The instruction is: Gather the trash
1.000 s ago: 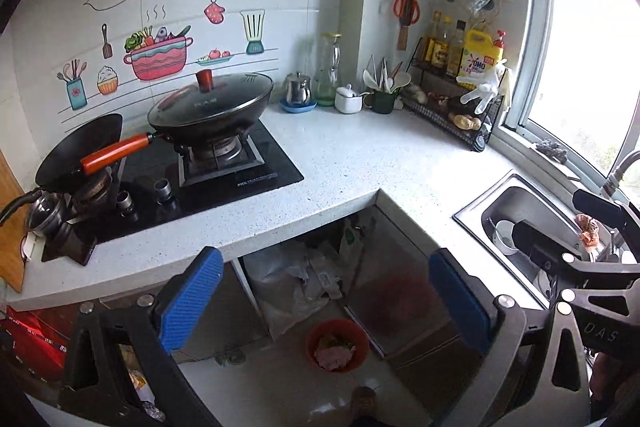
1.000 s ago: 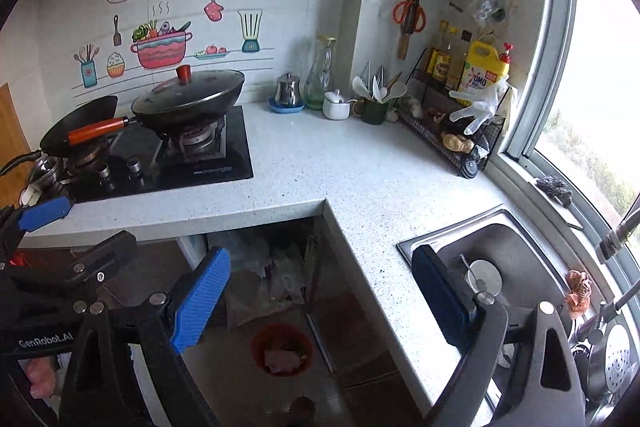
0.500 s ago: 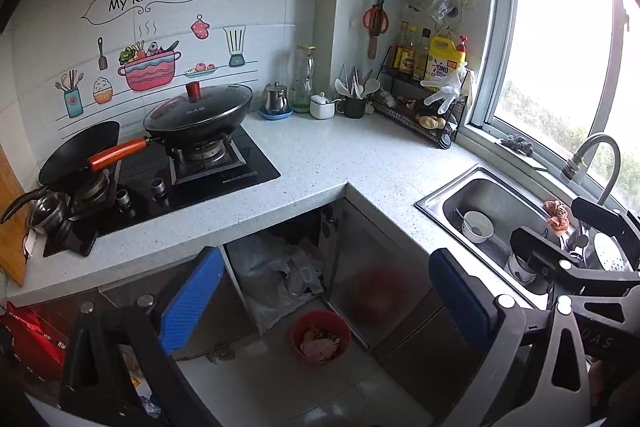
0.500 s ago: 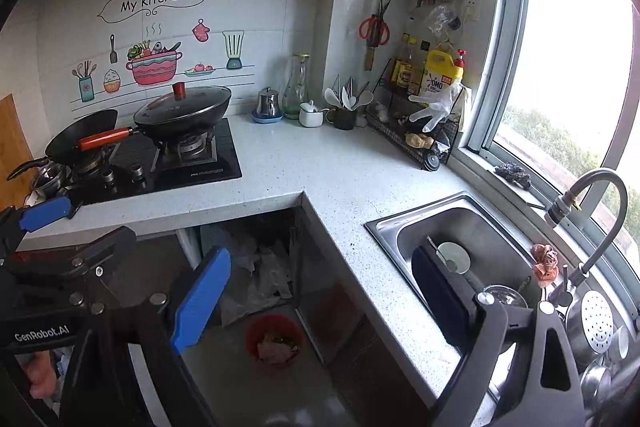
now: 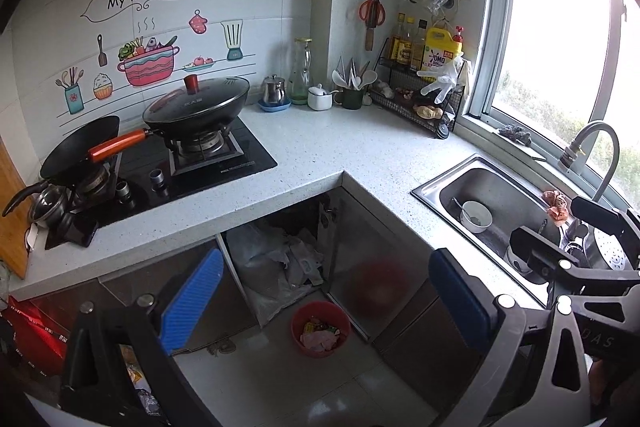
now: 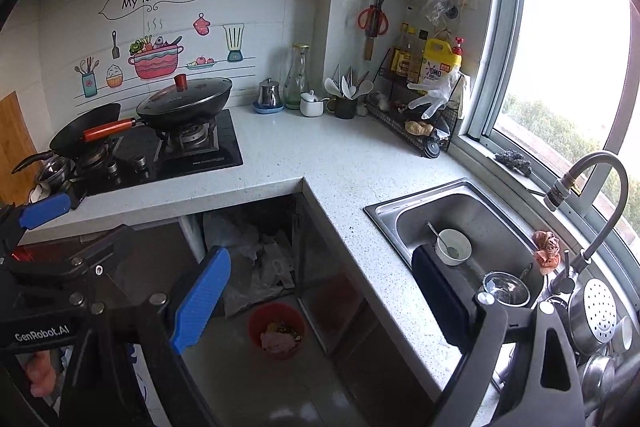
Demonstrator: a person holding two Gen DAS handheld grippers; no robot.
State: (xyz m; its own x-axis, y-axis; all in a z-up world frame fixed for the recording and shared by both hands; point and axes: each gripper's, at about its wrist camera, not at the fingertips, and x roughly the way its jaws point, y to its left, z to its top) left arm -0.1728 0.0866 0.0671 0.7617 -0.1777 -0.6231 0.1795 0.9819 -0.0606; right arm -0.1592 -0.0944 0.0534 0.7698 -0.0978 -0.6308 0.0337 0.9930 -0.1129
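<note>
A small red bin (image 5: 320,329) with wrappers and scraps in it stands on the floor before the open cabinet under the counter corner; the right wrist view shows the bin (image 6: 277,329) too. Crumpled plastic bags (image 5: 276,263) fill that cabinet. My left gripper (image 5: 326,297) hangs open above the floor, its blue pads wide apart with nothing between them, the bin seen low in the gap. My right gripper (image 6: 320,299) is open too and empty, over the counter edge beside the sink. Each gripper shows at the edge of the other's view.
A lidded wok (image 5: 198,105) and a pan sit on the black stove (image 5: 208,163). The steel sink (image 6: 468,223) holds a white bowl (image 6: 453,246) and pots under a curved tap (image 6: 592,179). A wire rack (image 5: 420,107) with bottles stands by the window.
Both cameras have drawn back from the counter, mostly in the first half second. The sink, tap and more floor have come into view. Both grippers have stayed open.
</note>
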